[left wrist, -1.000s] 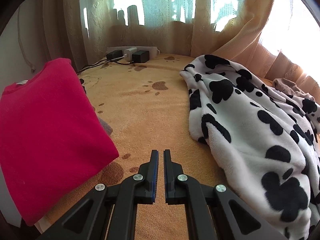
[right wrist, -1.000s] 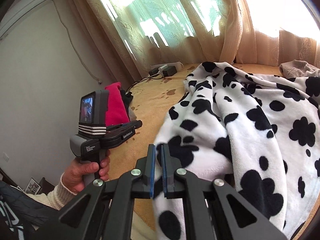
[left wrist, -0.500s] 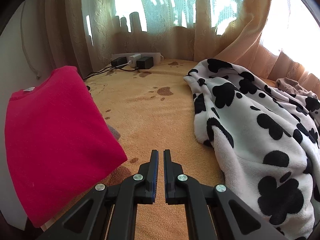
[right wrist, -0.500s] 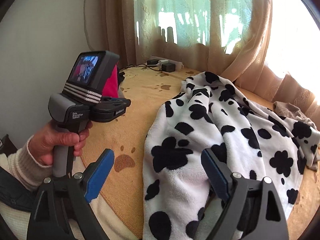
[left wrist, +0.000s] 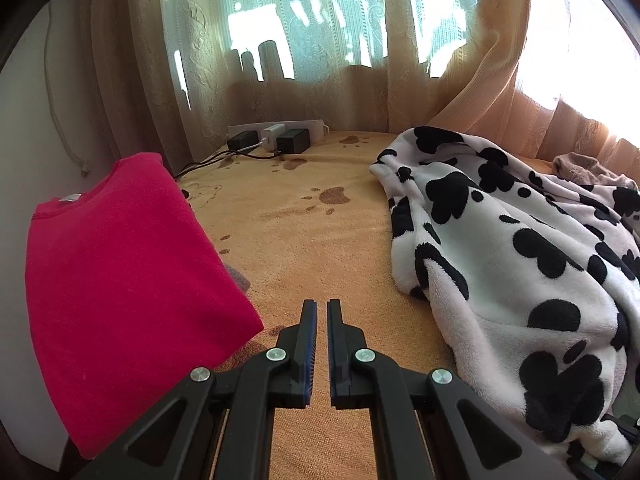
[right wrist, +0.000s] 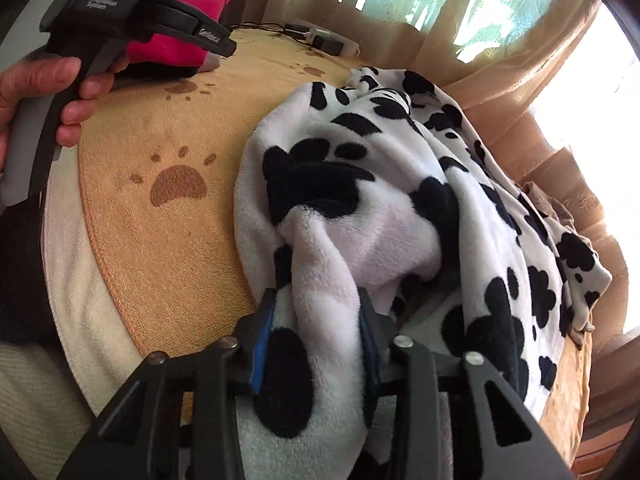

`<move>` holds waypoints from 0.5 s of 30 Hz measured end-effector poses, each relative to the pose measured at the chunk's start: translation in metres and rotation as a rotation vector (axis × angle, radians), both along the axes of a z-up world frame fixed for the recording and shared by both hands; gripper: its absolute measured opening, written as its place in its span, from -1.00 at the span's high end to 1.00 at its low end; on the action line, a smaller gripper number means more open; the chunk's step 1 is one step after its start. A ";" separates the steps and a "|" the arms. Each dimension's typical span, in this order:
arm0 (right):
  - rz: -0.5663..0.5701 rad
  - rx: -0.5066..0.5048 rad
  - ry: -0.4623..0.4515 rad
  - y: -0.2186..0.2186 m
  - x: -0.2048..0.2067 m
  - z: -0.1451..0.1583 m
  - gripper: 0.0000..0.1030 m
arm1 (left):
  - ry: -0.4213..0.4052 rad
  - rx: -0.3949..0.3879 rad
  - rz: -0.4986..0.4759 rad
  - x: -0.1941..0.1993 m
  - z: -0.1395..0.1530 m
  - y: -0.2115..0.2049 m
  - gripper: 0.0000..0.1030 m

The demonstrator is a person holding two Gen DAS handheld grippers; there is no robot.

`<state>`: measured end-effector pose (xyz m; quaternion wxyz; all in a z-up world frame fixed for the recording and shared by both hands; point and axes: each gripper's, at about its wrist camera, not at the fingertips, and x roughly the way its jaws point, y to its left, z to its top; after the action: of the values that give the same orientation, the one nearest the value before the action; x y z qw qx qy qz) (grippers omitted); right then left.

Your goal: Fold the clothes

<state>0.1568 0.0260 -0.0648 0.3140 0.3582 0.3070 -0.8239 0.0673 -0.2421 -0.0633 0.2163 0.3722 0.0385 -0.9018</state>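
Right claw [right wrist: 316, 320] lower, onto blanket [right wrist: 340, 248]

Fluffy spotted fleece [right wrist: 360, 208] at 3 o'clock; smooth matt red knit sweater [left wrist: 120, 272] at 9. Bedcover [left wrist: 320, 240] is short-piled terry. Curtains [left wrist: 328, 32] thin, lacy.

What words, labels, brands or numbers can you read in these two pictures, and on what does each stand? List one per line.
Three small lines of white print on the grey body of the left gripper, seen from the right wrist camera: too blurred to read.
A short white word on that gripper's black arm: too blurred to read.
White tag in the neck of the red sweater: no print can be made out.
Nothing else carries text.
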 end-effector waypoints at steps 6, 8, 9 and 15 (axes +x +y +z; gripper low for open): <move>-0.072 -0.309 -0.101 0.033 -0.016 0.045 0.70 | -0.068 0.216 -0.053 -0.003 -0.024 -0.013 0.91; -0.094 -0.411 -0.138 0.046 -0.022 0.062 0.70 | -0.087 0.280 -0.064 -0.003 -0.032 -0.016 0.91; -0.102 -0.445 -0.151 0.051 -0.025 0.069 0.70 | -0.092 0.302 -0.068 -0.003 -0.035 -0.016 0.91; -0.165 -0.635 -0.266 0.077 -0.041 0.084 0.70 | -0.093 0.501 -0.173 -0.009 -0.043 -0.003 0.91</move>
<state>0.1156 0.1029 0.0193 0.3795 0.3706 -0.0382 -0.8469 0.0585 -0.2451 -0.1065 0.0410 0.4570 0.2187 -0.8612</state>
